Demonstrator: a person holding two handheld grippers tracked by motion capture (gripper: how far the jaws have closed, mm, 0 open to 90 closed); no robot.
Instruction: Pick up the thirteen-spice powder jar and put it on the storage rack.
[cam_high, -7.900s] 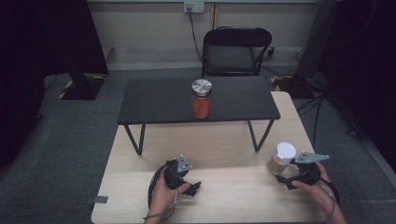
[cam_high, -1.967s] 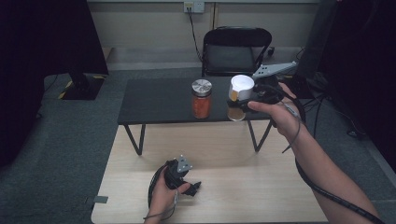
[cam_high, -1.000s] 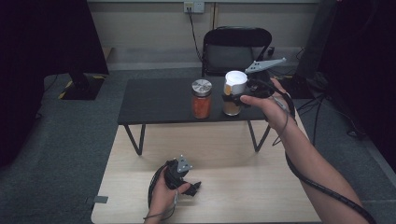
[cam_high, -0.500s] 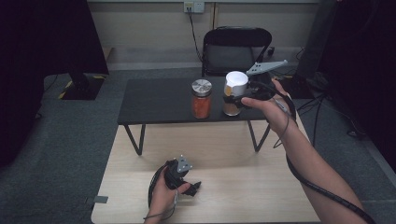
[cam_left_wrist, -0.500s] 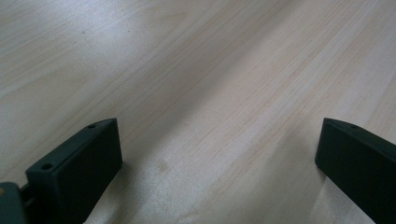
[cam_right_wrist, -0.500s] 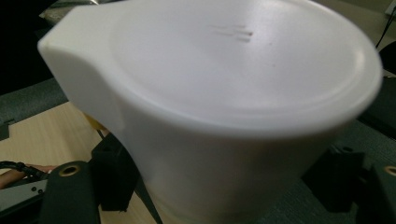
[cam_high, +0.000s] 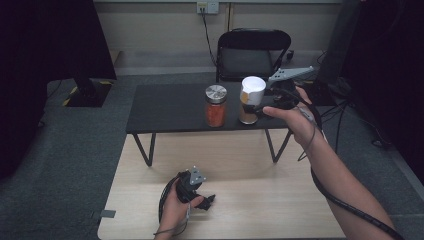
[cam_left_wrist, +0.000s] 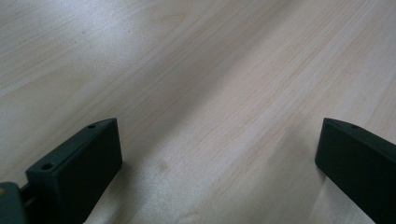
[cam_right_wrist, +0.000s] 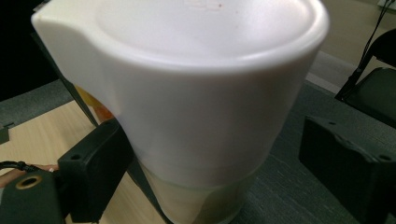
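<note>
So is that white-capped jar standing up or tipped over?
Upright. The jar stands on its base on the black table, cap on top, beside the red jar. The right gripper has just been opening around it.

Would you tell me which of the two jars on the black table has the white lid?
The jar between the right gripper's open jaws; its lid is white and tall. The other jar, to its left, holds something red under a flat silver lid.

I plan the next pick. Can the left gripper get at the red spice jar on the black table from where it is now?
Probably not: the left gripper rests low on the wooden table, while the red spice jar stands far ahead on the raised black table.
</note>
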